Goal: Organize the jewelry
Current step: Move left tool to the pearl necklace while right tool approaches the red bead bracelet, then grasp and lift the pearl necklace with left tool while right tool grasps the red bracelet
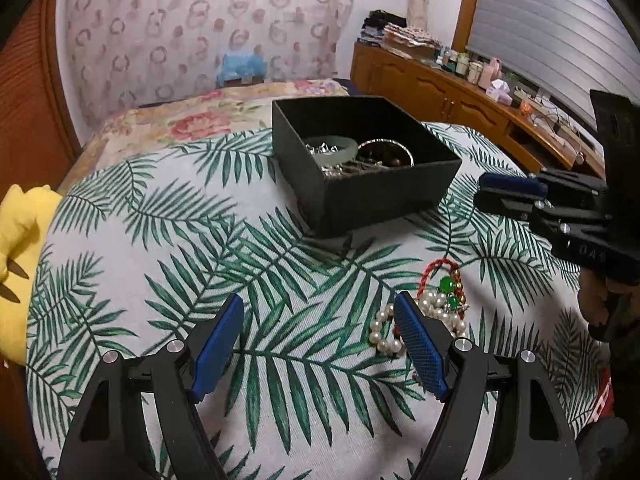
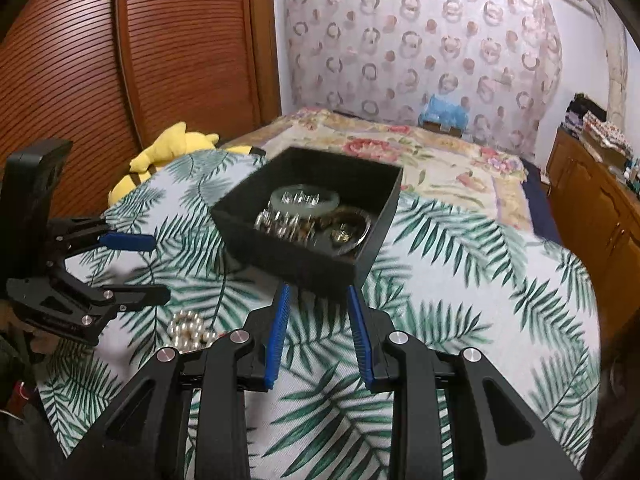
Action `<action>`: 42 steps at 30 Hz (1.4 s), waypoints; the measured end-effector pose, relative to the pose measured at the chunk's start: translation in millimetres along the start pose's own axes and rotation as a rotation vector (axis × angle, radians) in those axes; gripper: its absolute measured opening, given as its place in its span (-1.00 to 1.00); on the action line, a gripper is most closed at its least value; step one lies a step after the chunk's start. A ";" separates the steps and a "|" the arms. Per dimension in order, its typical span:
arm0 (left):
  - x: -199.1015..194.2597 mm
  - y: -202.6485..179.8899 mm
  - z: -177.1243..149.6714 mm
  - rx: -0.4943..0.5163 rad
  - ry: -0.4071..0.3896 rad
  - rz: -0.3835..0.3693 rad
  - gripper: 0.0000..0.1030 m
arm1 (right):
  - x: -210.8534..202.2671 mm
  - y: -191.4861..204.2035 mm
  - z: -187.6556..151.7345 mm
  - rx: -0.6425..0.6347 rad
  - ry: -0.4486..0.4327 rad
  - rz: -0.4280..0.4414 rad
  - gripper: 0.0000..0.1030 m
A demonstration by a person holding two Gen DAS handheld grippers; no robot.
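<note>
1. Far left: a yellow plush toy [image 1: 18, 248] lies at the edge of the palm-leaf cloth [image 1: 168, 240] that covers the table. Not part of the job.
2. Your left tool [image 1: 320, 344] hovers low over the cloth, jaws spread wide, nothing between them. Its right finger partly covers the loose pile.
3. The loose pile sits just right of that tool: a pearl bracelet [image 1: 384, 336] tangled with a red cord bracelet with green beads [image 1: 444, 284], both flat on the cloth, near the black box [image 1: 380, 196] but outside it.
4. The black box is open, further back at centre. It already holds a pale green bangle [image 1: 336, 152], a metal bangle [image 1: 386, 148] and small silver pieces, so the sorting looks partly done.
5. Your right tool [image 2: 320, 316] points at the box's near corner, jaws spread, empty. In the left wrist view it hangs at the right edge above the cloth.
6. Step in hand, my read: picking up the remaining pile.
7. Next move calls for shifting the left tool right so the jaws straddle the beads, dropping to the cloth, then closing. Tangled strands may lift together or snag.
</note>
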State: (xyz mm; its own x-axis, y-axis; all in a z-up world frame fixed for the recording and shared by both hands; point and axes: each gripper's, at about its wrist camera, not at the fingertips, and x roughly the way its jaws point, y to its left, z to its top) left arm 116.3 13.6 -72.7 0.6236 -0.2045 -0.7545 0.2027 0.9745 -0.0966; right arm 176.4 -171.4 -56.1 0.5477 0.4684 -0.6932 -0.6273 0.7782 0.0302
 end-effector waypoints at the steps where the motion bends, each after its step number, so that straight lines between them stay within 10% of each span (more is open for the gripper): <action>1: 0.9 -0.5 -0.7 0.001 0.005 -0.002 0.44 | 2.9 2.4 -3.6 -0.003 0.011 0.005 -0.37; 16: 14.7 -14.6 -4.7 0.066 0.059 -0.021 -0.08 | 20.2 7.1 -11.9 -0.005 0.056 0.030 -0.37; 24: 14.5 -30.5 -7.1 0.098 0.060 -0.065 -0.86 | 22.1 10.6 -12.6 -0.021 0.065 0.042 -0.37; 42: -40.2 -18.0 12.2 0.021 -0.121 -0.027 -0.87 | 35.6 27.2 -16.7 -0.073 0.134 0.024 -0.45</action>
State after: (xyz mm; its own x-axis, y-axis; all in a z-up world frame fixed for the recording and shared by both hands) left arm 96.7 3.2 -32.7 0.7039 -0.2417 -0.6679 0.2354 0.9666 -0.1016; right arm 169.6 -140.6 -91.9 0.4566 0.4224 -0.7830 -0.6802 0.7330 -0.0012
